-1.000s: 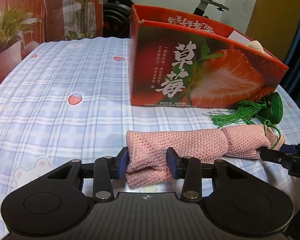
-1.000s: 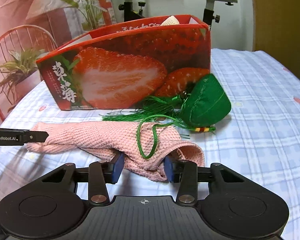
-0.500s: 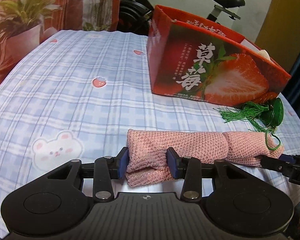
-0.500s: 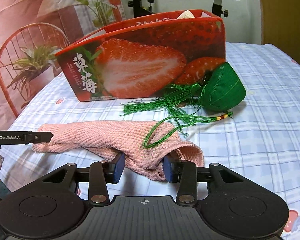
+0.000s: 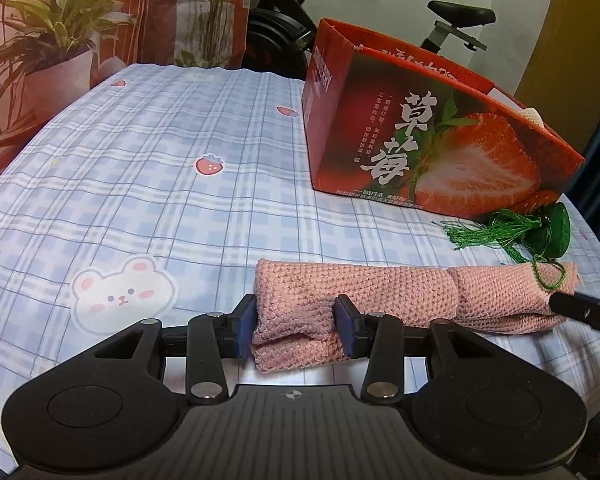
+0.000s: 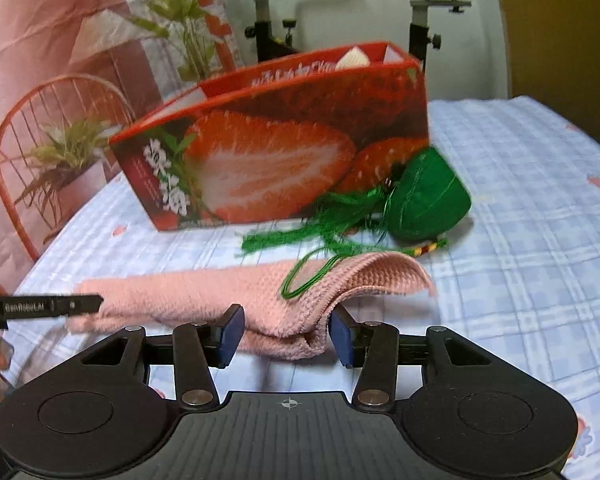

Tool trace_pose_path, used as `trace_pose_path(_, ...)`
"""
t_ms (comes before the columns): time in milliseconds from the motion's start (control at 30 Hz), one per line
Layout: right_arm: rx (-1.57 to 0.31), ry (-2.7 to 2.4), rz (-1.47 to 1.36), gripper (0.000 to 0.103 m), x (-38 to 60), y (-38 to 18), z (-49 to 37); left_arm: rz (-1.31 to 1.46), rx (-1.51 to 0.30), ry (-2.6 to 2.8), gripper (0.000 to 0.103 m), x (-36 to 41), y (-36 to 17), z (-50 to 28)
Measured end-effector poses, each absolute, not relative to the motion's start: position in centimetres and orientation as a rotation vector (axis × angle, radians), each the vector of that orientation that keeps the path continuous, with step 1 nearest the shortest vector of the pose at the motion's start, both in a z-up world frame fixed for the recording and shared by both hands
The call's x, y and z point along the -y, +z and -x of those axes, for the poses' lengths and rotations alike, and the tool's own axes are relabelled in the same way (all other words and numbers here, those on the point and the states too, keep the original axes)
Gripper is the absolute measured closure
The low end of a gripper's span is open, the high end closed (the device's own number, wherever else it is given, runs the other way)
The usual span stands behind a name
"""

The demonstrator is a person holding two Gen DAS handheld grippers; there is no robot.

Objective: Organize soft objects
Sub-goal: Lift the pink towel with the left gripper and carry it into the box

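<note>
Two hand-held grippers share one pink knitted cloth [image 5: 352, 304], a folded strip lying across a blue plaid sheet [image 5: 160, 184] printed with strawberries and a bear.

Left wrist view: the left hand-held gripper [image 5: 296, 330] clamps the strip's near left end, both blue pads pressed into the folded knit, which bulges between them. From there the cloth runs toward 3 o'clock, where the black tip of the right hand-held gripper [image 5: 584, 312] meets its far end. At 1 o'clock stands an open red strawberry box [image 5: 428, 140], with something pale showing over its far rim. A green sachet [image 5: 556, 232] with a tassel lies at the box's near right corner, and its green cord loops onto the cloth's right end. At 10 o'clock, a potted plant [image 5: 56, 52]; behind the box, an exercise bike [image 5: 288, 12].

Right wrist view, somewhat blurred: the right hand-held gripper [image 6: 286, 334] has its jaws opening around the cloth's right end; the left pad looks just clear of the knit, while the right pad is still against the fold. The cloth's corner arches up at 1 o'clock, the green cord loop resting on it. The left hand-held gripper's finger reaches in from 9 o'clock onto the far end. The box stands at 12 o'clock, the sachet touching its front at 1 o'clock.
</note>
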State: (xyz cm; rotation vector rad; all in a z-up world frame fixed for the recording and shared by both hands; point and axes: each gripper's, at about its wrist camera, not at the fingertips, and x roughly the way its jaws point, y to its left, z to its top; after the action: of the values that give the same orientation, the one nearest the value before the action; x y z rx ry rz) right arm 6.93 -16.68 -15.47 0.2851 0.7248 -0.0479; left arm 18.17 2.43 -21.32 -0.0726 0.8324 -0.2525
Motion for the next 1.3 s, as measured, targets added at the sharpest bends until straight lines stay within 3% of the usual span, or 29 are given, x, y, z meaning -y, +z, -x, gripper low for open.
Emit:
trace_pose_path(333, -0.657, -0.127, -0.289, 0.058, 17.8, -14.1, -6.4, 0.110, -0.818, -0.209, 0.059, -3.7, -21.2, -18.2)
trace_pose_path(933, -0.740, 0.060, -0.215, 0.058, 12.3, -14.6, -11.8, 0.208, -0.797, -0.058, 0.061, -9.3, -20.6, -18.9)
trace_pose_path(1000, -0.749, 0.067, -0.206, 0.057, 11.7, -14.8, -12.9, 0.218, -0.795, -0.054, 0.063, -9.6, -20.6, -19.0)
trace_pose_path(1133, -0.784, 0.051, -0.179, 0.039, 10.8, -15.6, -14.9, 0.214, -0.792, -0.049, 0.064, -9.7, -20.6, -19.1)
trace_pose_path(1300, -0.843, 0.022, -0.150, 0.039, 9.9, -17.2, -15.2, 0.188, -0.793, -0.067, 0.064, -9.1, -20.6, -18.9)
